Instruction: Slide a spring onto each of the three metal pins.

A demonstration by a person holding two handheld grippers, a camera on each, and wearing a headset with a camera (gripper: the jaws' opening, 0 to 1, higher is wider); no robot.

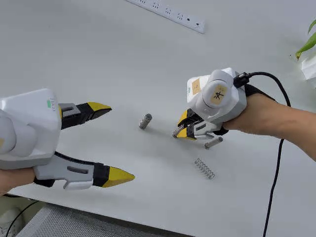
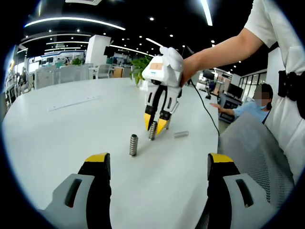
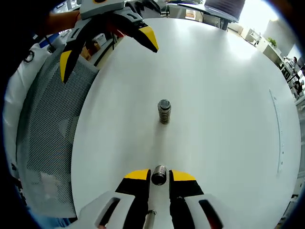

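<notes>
One metal pin with a spring on it (image 1: 145, 121) (image 2: 133, 144) (image 3: 164, 111) stands upright mid-table. My right gripper (image 1: 183, 129) (image 2: 156, 126) (image 3: 160, 176) points down at the table just right of it, shut on a second spring-covered pin (image 1: 178, 131) (image 2: 153, 130) (image 3: 159, 175) that rests on the tabletop. A bare pin (image 1: 213, 142) (image 2: 181, 134) lies flat beside that gripper. Closer to me, a loose spring (image 1: 204, 168) lies on the table. At the left, my left gripper (image 1: 116, 142) (image 2: 159, 162) (image 3: 109, 45) hovers wide open and holds nothing.
A white power strip (image 1: 165, 10) lies at the table's far edge, and a plant (image 1: 308, 43) stands at the far right. A black cable (image 1: 275, 163) trails from the right gripper. A mesh chair (image 1: 49, 223) sits below the table's near edge (image 1: 148, 224). A person (image 2: 259, 98) sits behind.
</notes>
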